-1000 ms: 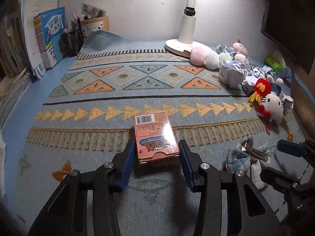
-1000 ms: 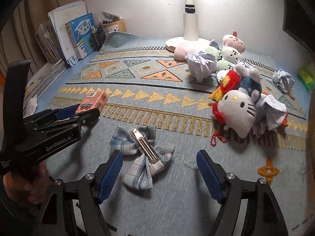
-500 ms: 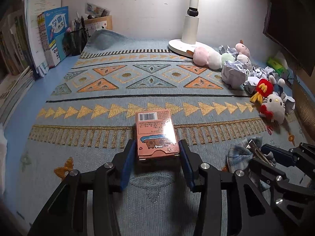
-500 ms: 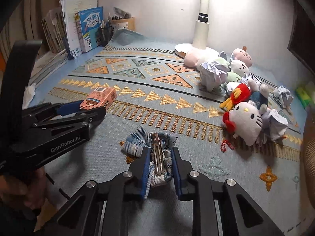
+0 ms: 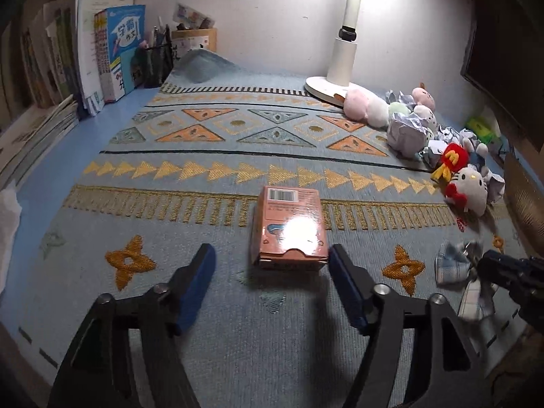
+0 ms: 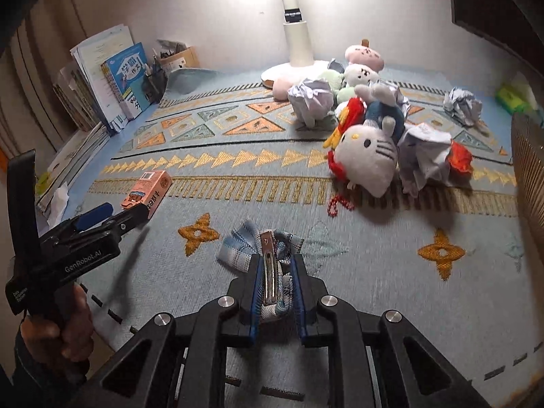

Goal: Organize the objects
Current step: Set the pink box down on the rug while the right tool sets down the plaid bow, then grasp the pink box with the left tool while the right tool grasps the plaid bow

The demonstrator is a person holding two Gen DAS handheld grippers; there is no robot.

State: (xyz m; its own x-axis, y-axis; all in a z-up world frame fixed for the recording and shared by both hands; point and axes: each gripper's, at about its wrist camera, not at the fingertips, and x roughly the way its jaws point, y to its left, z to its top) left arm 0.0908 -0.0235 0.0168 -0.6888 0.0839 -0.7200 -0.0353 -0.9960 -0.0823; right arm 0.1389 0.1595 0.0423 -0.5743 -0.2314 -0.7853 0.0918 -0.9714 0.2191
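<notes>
pink box (image 5: 289,229) set down mid-rug, left gripper (image 5: 272,265) jaws opening, box loose between them. plaid bow clip (image 6: 268,265) pinched tight in right gripper (image 6: 275,292), near edge. next, probably: lift clip, carry toward plush pile (image 6: 367,159) far right.

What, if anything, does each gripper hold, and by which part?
The right gripper is shut on the plaid hair bow, across its metal clip. The left gripper is opening around the orange box, holding nothing.
</notes>
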